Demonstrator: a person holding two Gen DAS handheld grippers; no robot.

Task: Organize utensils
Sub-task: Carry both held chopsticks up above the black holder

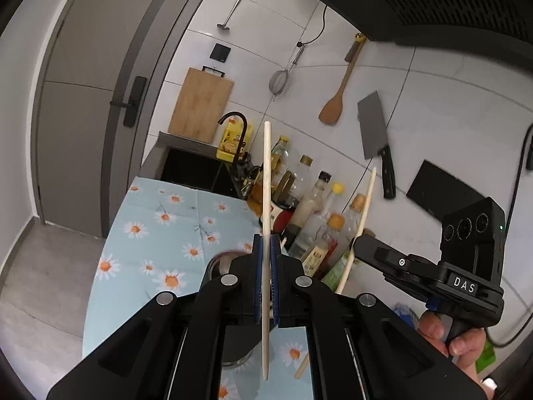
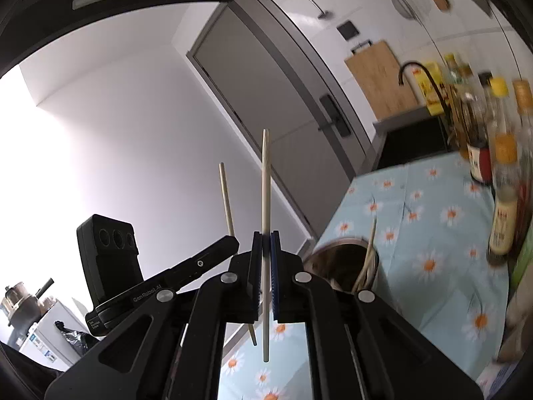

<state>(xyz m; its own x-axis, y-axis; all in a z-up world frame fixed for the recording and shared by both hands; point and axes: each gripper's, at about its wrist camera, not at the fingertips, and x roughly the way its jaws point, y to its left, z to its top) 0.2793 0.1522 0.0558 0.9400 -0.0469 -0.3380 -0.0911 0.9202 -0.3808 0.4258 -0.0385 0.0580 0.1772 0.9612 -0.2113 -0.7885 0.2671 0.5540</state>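
Note:
My left gripper (image 1: 266, 238) is shut on a pale wooden chopstick (image 1: 266, 173) that stands upright between its blue pads, above the daisy-print tablecloth (image 1: 160, 233). My right gripper (image 2: 266, 235) is shut on a second chopstick (image 2: 265, 183), also upright. Each gripper shows in the other's view: the right one (image 1: 354, 245) with its chopstick (image 1: 364, 206), the left one (image 2: 233, 241) with its chopstick (image 2: 226, 196). A round holder (image 2: 343, 263) with chopsticks (image 2: 368, 260) in it stands on the cloth just right of my right gripper. Its rim (image 1: 220, 260) peeks out behind my left gripper.
Several sauce and oil bottles (image 1: 313, 206) line the tiled wall; they are also in the right wrist view (image 2: 503, 180). A black sink and tap (image 1: 233, 123), a cutting board (image 1: 200, 103), a hanging cleaver (image 1: 374, 130), a wooden spatula (image 1: 333, 103) and a strainer (image 1: 279, 81) lie beyond. A grey door (image 2: 286, 100) is left.

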